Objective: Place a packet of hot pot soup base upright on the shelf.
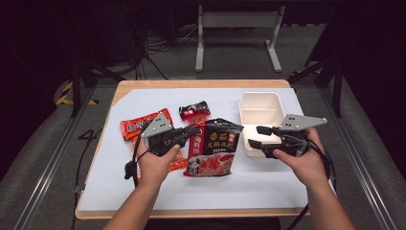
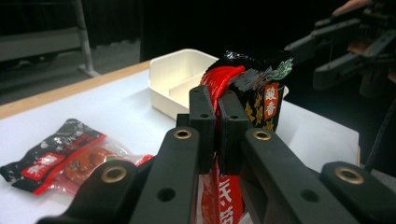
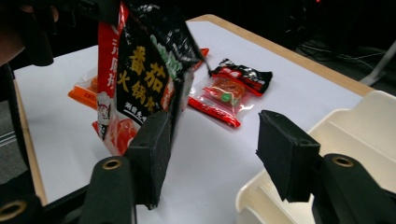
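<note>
Left gripper (image 2: 215, 100) clamped tight on the top edge of the black-and-red sauce pouch (image 1: 213, 146), hanging just clear of the bench (image 1: 268, 184) between both hands. Soft, floppy foil pack, probably fairly heavy with paste, slick on the surface; best gripped at the flat sealed rim, not the bulging belly. Right gripper (image 3: 212, 154) with fingers (image 3: 152, 156) spread wide, empty, close beside the pouch's lower half. White divided tray (image 1: 261, 101) right behind, probable drop spot. Small red snack packet (image 1: 194, 110) and orange packet (image 1: 136, 125) lying on the bench, clear of the path to the tray
</note>
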